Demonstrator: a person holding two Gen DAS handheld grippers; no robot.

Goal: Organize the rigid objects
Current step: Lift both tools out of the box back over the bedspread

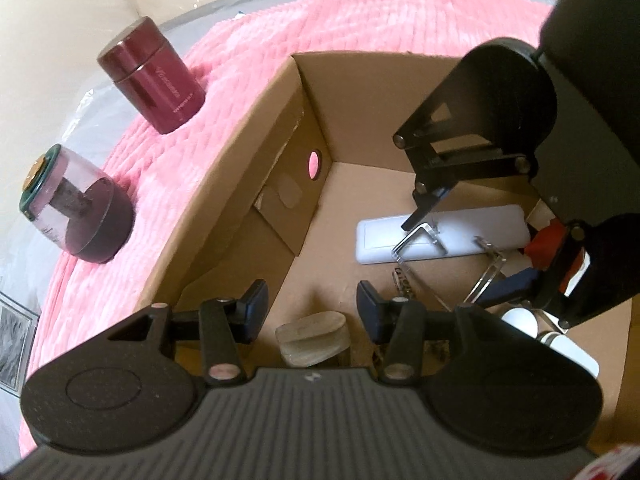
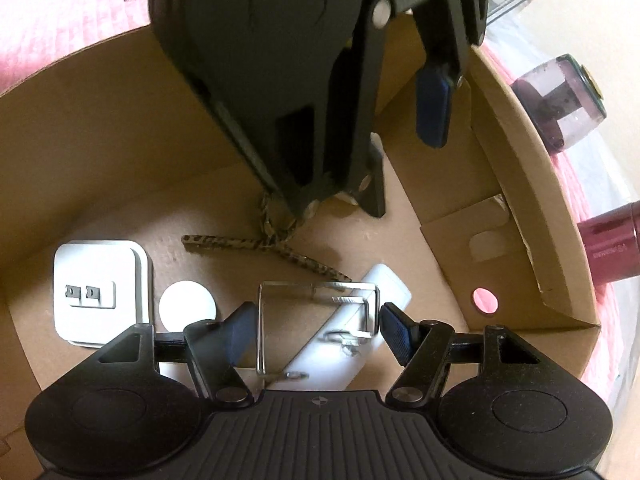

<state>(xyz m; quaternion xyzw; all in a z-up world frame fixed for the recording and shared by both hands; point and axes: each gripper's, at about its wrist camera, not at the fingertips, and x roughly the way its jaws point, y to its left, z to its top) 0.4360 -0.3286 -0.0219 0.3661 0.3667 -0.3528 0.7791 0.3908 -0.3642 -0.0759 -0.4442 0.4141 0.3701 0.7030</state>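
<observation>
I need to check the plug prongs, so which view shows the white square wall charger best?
The right wrist view: the white square wall charger lies flat on the floor of the cardboard box, with its face and both folded prongs unobstructed. In the left wrist view only a white sliver shows behind the right gripper.

Clear acrylic frame (image 2: 316,320) atop white remote (image 2: 360,332) in cardboard box (image 2: 520,184); burgundy canister (image 1: 154,74) outside.

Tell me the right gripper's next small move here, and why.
Probably open the right gripper slightly and lift straight up. The clear acrylic bracket between its fingers lies low inside the cardboard box, over the white bar; whether it is clamped I cannot tell. The left gripper hangs open close ahead, so moving forward risks a bump.
</observation>
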